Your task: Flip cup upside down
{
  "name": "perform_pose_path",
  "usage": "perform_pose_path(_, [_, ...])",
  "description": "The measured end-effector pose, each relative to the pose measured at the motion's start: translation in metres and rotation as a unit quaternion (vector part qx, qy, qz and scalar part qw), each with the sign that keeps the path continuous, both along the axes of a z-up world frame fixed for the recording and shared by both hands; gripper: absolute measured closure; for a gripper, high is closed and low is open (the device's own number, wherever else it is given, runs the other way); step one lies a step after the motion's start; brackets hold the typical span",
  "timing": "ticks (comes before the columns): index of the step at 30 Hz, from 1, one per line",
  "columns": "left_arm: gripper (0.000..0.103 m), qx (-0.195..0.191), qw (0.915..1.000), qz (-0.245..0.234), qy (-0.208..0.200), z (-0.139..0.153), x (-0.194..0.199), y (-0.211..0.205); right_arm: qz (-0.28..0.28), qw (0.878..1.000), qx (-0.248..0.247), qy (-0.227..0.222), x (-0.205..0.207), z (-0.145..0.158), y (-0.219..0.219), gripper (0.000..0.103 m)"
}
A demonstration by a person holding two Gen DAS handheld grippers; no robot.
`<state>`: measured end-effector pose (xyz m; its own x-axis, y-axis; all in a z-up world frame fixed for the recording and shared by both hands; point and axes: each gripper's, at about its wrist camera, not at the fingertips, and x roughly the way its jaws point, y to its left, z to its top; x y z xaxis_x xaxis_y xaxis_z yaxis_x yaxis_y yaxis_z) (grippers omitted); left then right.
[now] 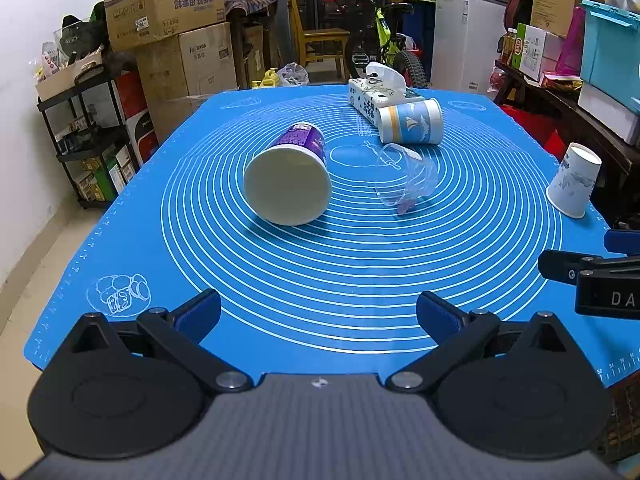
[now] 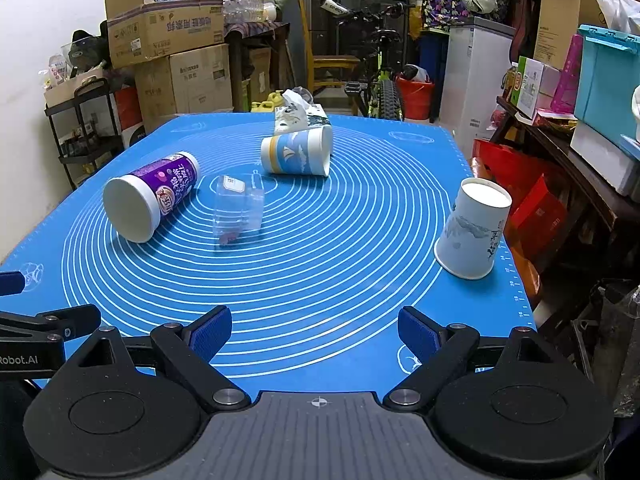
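A purple-and-white cup (image 1: 290, 172) (image 2: 150, 198) lies on its side on the blue mat (image 1: 320, 288), its white base facing me. A clear plastic cup (image 1: 408, 178) (image 2: 238, 210) lies on its side beside it. A blue-and-white paper cup (image 1: 412, 122) (image 2: 298, 150) lies on its side further back. A white paper cup (image 1: 574, 180) (image 2: 474, 228) stands upside down at the mat's right edge. My left gripper (image 1: 318, 314) is open and empty above the near mat. My right gripper (image 2: 314, 332) is open and empty too, and shows at the right of the left wrist view (image 1: 600, 276).
A tissue pack (image 1: 376, 92) (image 2: 302, 116) lies at the mat's far side behind the blue-and-white cup. Cardboard boxes (image 1: 168, 12) and a black rack (image 1: 92, 136) stand to the left. A dark shelf with boxes (image 2: 580, 128) runs along the right, close to the table edge.
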<state>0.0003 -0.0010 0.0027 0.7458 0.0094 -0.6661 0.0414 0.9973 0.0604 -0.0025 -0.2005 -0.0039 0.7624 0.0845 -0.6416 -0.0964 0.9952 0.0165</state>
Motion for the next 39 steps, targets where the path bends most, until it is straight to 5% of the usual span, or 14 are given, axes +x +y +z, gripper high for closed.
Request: perform_pose_path(39, [0.001, 0.0, 1.0, 0.002, -0.001, 0.0, -0.002, 0.0, -0.002, 1.0, -0.002, 0.003, 0.001, -0.004, -0.002, 0.012])
